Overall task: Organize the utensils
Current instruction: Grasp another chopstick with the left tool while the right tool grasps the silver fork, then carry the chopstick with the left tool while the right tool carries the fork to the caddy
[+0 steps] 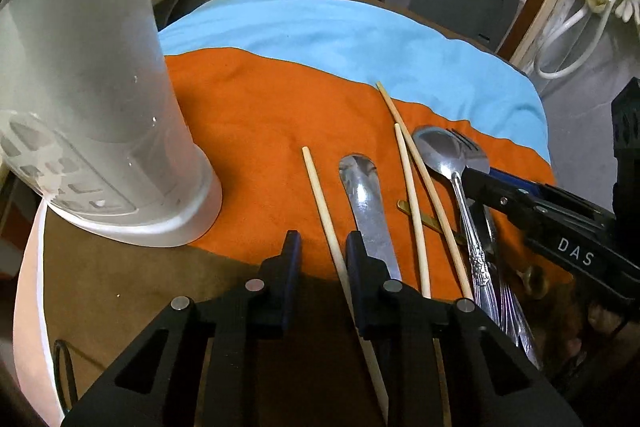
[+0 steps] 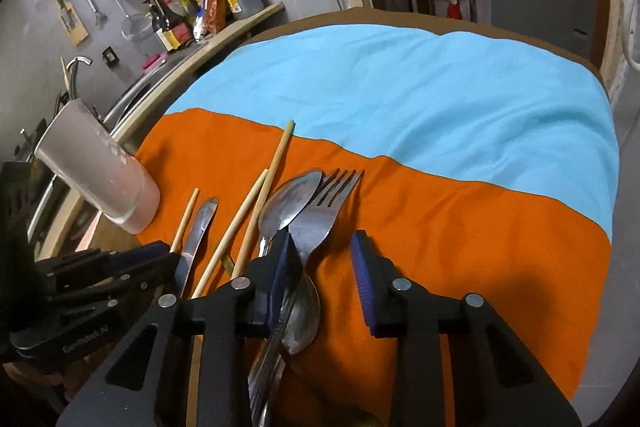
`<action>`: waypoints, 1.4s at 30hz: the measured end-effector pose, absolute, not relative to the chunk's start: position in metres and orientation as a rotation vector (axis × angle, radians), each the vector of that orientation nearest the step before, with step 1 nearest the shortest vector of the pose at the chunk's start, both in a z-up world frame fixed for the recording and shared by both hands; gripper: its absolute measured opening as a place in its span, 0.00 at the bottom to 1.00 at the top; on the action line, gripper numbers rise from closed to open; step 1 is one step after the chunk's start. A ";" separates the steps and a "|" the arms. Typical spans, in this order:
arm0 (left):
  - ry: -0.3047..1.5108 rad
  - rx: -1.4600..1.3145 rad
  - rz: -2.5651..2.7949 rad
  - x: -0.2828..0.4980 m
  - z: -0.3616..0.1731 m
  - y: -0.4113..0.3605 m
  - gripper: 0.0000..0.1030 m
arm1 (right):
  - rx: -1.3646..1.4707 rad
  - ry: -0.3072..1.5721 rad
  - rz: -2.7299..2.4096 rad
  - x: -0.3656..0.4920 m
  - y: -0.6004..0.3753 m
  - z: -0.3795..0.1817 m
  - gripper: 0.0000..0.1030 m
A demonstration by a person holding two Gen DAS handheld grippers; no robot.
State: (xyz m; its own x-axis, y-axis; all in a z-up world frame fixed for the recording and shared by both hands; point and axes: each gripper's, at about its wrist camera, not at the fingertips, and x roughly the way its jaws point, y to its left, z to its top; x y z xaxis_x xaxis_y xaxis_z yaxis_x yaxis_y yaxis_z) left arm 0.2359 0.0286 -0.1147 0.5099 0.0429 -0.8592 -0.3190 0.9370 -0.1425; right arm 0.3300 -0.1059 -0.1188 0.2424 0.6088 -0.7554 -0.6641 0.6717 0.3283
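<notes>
Orange and blue cloths cover the counter (image 1: 120, 283), and the loose utensils lie in a rough fan on the orange cloth (image 1: 256, 131), handles toward the camera, tips pointing away.

Left gripper (image 1: 320, 247) comes in low over the leftmost chopstick (image 1: 320, 199). That stick runs lengthwise away from the gripper, passing between the narrowed jaws close against the right pad, with a gap on the left, so not pinched yet as far as I can see. Just right of it lies the butter knife (image 1: 368, 203), then two more chopsticks (image 1: 416, 187).

Over on the right, the right gripper (image 2: 322, 251) hovers above the fork (image 2: 320, 215) and spoon (image 2: 288, 203). Its jaws stand partly apart; the fork's neck sits beside the left pad, nothing clamped from what shows.

The white holder (image 1: 100, 107) stands upright at the far left, well apart from the pile and nearer the left gripper. So the call: the left hand is better placed, the stick's long axis already in line with its jaws, and the carry would go leftward to the holder.
</notes>
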 end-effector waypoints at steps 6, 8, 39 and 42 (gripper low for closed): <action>1.034 -0.296 0.220 0.239 -0.115 0.029 0.17 | -0.027 1.054 0.897 0.343 -0.104 -0.122 0.24; 1.035 -0.289 0.219 0.240 -0.116 0.028 0.17 | -0.008 1.066 0.900 0.347 -0.103 -0.122 0.23; 0.605 -0.396 0.096 0.169 -0.035 0.029 0.02 | 0.230 0.710 0.838 0.278 -0.152 -0.066 0.01; 0.541 -0.394 0.107 0.160 -0.017 0.036 0.02 | 0.240 0.643 0.836 0.266 -0.150 -0.049 0.01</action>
